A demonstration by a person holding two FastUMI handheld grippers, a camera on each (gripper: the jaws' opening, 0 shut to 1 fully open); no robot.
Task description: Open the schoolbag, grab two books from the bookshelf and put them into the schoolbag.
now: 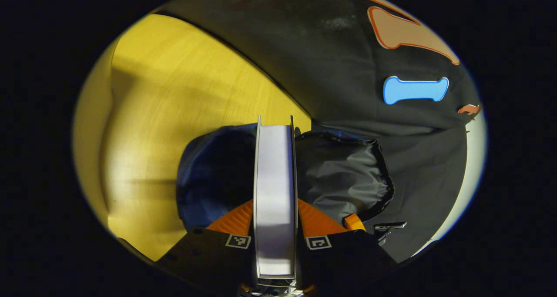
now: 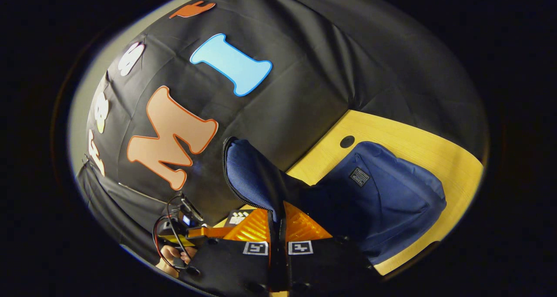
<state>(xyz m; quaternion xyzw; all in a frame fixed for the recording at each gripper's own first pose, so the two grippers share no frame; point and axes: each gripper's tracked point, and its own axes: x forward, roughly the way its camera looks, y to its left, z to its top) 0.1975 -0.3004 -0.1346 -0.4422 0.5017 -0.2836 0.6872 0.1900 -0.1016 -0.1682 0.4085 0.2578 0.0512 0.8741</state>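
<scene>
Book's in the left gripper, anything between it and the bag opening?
Nothing visible. The left gripper holds the book edge-on right over the open bag; the right gripper pinches the flap, holding it up off the mouth.

A small dark label (image 2: 360,176) sits on the blue schoolbag (image 2: 391,201), toward one o'clock; its lettering is too small to read.
</scene>
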